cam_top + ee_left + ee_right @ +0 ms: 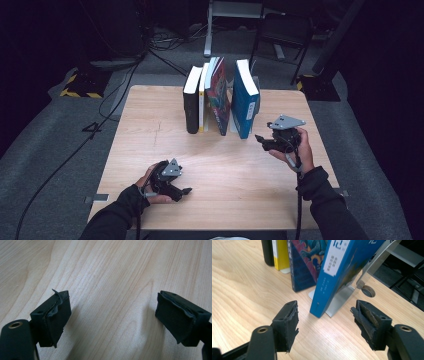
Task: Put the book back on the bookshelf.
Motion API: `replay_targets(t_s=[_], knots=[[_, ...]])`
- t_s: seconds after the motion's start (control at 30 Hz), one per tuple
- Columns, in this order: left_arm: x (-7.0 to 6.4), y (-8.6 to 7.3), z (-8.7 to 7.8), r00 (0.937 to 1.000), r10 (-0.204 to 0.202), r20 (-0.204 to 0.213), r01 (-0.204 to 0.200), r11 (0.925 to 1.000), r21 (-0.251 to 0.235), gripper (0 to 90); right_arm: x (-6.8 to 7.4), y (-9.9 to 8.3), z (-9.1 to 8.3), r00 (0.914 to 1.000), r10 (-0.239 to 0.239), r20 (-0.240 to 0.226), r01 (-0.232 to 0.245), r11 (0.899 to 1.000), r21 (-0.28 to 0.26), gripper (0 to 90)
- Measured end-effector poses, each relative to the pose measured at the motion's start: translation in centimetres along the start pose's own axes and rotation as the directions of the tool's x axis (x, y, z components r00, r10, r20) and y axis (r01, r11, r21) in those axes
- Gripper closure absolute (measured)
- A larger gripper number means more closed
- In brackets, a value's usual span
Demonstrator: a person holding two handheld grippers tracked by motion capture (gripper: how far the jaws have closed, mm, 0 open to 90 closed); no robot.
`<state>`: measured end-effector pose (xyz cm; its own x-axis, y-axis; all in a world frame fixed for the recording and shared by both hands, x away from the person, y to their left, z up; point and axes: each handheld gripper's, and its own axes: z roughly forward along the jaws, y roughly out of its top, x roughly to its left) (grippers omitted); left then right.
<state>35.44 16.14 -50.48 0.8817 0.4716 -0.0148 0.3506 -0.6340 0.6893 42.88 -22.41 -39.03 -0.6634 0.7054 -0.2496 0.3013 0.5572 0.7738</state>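
Note:
A row of upright books stands at the back middle of the wooden table [150,125]: a black book [191,100], a thin yellow-spined one [202,102], a colourful illustrated one [218,95] and a blue book [245,100]. My right gripper [261,141] is open just right of the blue book. In the right gripper view the blue book [342,272] leans against a metal bookend [347,296] straight ahead of the open right gripper [325,325]. My left gripper [186,192] rests near the front edge, open over bare wood [112,312].
Beyond the table lie dark grey floor, cables [120,85], a chair [282,35] and a metal stand [220,20]. Bare table surface spreads between the two hands and to the left of the books.

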Motion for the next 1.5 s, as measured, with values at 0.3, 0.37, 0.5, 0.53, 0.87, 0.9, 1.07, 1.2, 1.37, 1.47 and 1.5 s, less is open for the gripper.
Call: replay_targets(t_s=[0.3,0.37,0.5,0.53,0.87,0.9,1.07,1.2,1.37,1.47,1.5], knots=[[0.0,0.0,0.0,1.0,0.0,0.0,0.0,1.0,0.0,13.2,0.6,-1.4,-0.8,0.9981,-0.059,-0.014,0.06,0.997,0.052,34.3],[0.0,0.0,0.0,1.0,0.0,0.0,0.0,1.0,0.0,13.2,0.7,-1.7,-0.9,0.9975,-0.068,-0.016,0.069,0.996,0.062,33.7],[0.0,0.0,0.0,1.0,-0.001,-0.001,0.001,1.0,0.0,13.2,0.7,-2.6,-1.3,0.9975,-0.068,-0.021,0.069,0.995,0.074,33.1],[0.0,0.0,0.0,1.0,0.0,-0.001,0.0,1.0,0.0,13.1,0.7,-2.8,-1.4,0.9976,-0.066,-0.02,0.067,0.995,0.074,32.8],[0.0,0.0,0.0,1.0,-0.001,0.0,0.001,1.0,0.0,13.1,0.5,-5.0,-2.4,0.9983,-0.046,-0.035,0.05,0.993,0.106,28.9],[0.0,0.0,0.0,1.0,-0.001,0.0,0.001,1.0,0.0,13.1,0.5,-5.0,-2.4,0.9983,-0.046,-0.035,0.05,0.993,0.106,28.9],[0.0,0.0,0.0,1.0,-0.001,-0.001,0.001,1.0,0.0,13.2,0.5,-6.0,-3.0,0.9978,-0.06,-0.026,0.063,0.992,0.109,28.9],[0.0,0.0,0.0,1.0,-0.001,-0.001,0.001,1.0,0.0,13.1,0.4,-6.7,-3.6,0.9982,-0.054,-0.025,0.056,0.993,0.106,29.0],[0.0,0.0,0.0,1.0,-0.001,0.0,0.001,1.0,0.0,13.2,0.5,-7.6,-4.1,0.9984,-0.049,-0.026,0.052,0.993,0.109,29.1],[0.0,0.0,0.0,1.0,-0.001,0.0,0.001,1.0,0.0,13.2,0.6,-8.1,-4.3,0.9984,-0.049,-0.027,0.052,0.992,0.117,28.8],[0.0,0.0,0.0,1.0,-0.001,0.0,0.001,1.0,0.0,13.1,0.6,-8.6,-4.4,0.9986,-0.045,-0.028,0.048,0.992,0.115,28.8]])
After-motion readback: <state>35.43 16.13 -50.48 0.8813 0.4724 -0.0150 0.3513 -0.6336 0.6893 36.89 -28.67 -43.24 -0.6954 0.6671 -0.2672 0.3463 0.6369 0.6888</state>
